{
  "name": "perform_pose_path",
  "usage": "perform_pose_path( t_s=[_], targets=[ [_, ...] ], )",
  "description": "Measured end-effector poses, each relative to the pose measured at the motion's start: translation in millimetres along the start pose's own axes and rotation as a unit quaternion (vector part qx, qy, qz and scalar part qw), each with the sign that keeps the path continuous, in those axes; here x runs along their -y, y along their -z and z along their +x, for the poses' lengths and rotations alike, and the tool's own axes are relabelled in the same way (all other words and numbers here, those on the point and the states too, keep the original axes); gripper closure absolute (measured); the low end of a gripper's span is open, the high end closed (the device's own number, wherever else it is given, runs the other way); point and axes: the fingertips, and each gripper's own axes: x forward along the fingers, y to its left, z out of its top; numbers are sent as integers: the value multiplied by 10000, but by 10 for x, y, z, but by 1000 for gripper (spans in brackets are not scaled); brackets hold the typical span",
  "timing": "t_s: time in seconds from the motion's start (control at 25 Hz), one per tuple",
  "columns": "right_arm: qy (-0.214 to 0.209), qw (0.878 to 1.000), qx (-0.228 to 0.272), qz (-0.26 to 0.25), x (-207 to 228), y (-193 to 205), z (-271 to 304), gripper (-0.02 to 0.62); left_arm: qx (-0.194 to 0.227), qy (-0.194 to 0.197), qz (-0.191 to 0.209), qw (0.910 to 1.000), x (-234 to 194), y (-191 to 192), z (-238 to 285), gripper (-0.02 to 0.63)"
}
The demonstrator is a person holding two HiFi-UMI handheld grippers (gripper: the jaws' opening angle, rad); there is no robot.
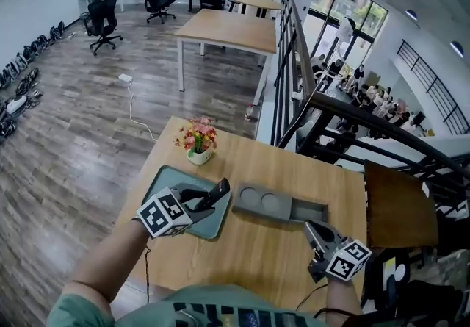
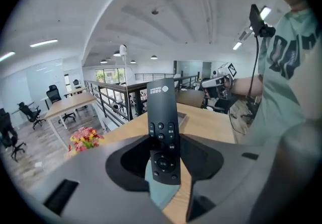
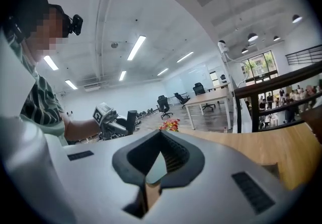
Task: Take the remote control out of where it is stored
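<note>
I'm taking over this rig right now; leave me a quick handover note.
Left claw: shut on the slim black plastic remote control, held above the wooden table.
Right claw: shut, empty, at the table's near right.
Long grey storage holder: mid-table, looks empty.
Done: remote is out of it.
Left: probably set it down, perhaps on the grey-green tray.

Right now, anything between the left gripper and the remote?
Nothing visible. The left gripper has its jaws clamped on the remote control, holding it in the air over the teal tray, apart from the gray organizer.
</note>
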Motion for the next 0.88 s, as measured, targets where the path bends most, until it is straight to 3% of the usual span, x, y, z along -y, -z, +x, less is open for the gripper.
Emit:
perform_pose_path(
  t_s=[0.28,0.56,0.72,0.88],
  targets=[
    [-220,9995,199,-133,-194,-216,19,597,848,-483,-797,9920,85,219,-680,425],
    [-643,9962,373,-443,-20,-464,-371,595,1452,-1208,-1255,9740,534,-96,-878,425],
    [-881,9932,474,-590,50,-556,-642,596,1821,-1230,-1462,9645,812,-398,-779,425],
    [-855,9934,537,-541,142,-546,-810,596,2063,-1139,-1555,9593,887,-618,-749,425]
  ],
)
